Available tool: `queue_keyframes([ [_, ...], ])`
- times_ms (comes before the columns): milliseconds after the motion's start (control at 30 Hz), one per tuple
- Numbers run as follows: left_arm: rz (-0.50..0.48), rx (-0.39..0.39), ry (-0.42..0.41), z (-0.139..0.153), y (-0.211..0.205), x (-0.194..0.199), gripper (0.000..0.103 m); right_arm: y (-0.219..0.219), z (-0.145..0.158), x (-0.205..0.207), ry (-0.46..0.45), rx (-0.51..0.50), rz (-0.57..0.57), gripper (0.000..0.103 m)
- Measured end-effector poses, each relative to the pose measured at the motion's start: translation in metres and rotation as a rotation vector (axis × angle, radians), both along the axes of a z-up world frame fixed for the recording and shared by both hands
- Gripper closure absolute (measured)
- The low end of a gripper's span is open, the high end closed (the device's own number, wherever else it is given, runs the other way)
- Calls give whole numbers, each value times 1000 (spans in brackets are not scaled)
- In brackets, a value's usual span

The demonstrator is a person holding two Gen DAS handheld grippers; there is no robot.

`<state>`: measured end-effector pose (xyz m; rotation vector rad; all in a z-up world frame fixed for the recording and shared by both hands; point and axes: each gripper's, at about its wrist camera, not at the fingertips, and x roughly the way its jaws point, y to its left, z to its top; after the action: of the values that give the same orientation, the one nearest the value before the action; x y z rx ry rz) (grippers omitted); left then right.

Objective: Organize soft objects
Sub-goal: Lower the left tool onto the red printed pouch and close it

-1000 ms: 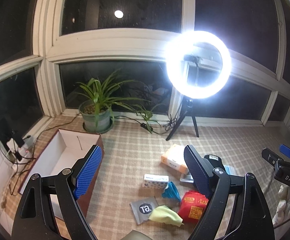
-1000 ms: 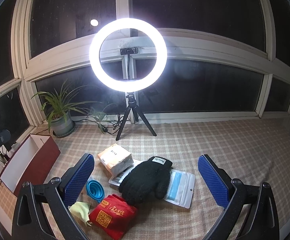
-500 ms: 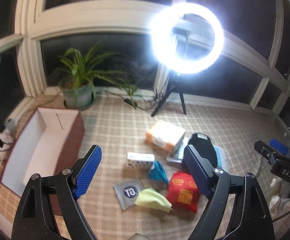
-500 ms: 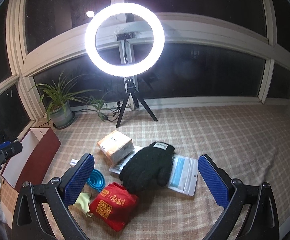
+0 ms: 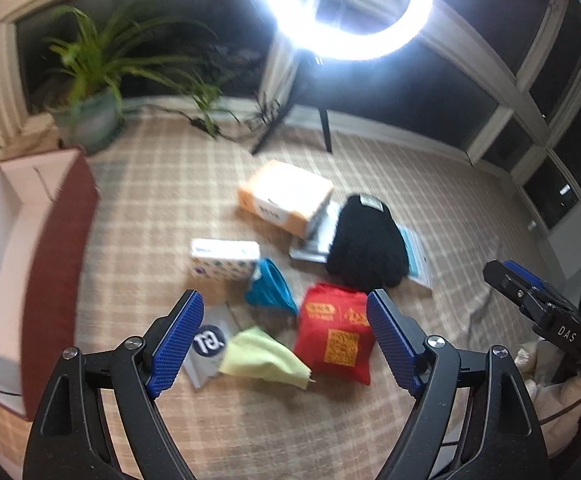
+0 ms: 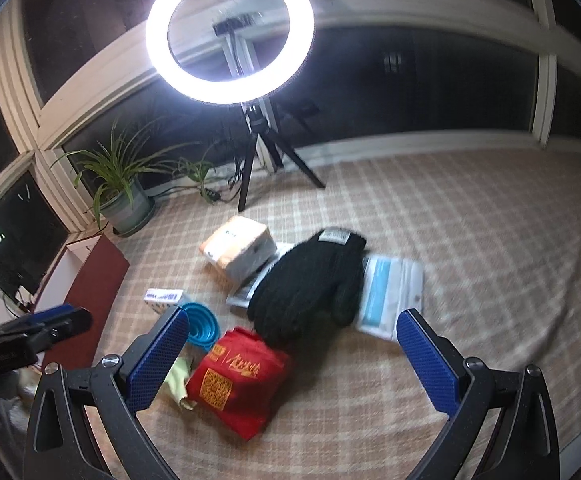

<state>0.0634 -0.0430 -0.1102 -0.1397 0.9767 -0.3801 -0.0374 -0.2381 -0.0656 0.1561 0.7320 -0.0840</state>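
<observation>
Both claws have dipped closer to the pile, and the left claw, wide open and empty like the right claw, is nearest the soft yellow cloth lying just ahead between its jaws

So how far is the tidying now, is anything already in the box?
Nothing looks done: the visible part of the box shows only its white inside. Nothing is in hand; the left tool and the right tool are both open above the pile. Left on the cloth: the black glove, red pouch, yellow cloth and the rest.
</observation>
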Motion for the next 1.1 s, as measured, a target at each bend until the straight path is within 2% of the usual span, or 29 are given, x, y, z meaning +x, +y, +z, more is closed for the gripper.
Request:
queue_keyframes([
  [200,-95,-15,99,-29,-17,13,22,-12,-28,8,81,118,0,0],
  [300,-122,-2,133,-43,-25,19,30,-16,-44,13,129,185,9,0],
  [533,-185,10,212,-72,-38,28,35,-23,-77,21,210,295,7,4],
  [800,-252,19,261,-93,-48,37,35,-26,-106,32,286,384,17,13],
  [933,-294,36,280,-99,-55,37,35,-26,-120,37,320,437,26,15],
  [1100,-314,44,307,-109,-61,42,35,-31,-135,45,361,500,26,27],
])
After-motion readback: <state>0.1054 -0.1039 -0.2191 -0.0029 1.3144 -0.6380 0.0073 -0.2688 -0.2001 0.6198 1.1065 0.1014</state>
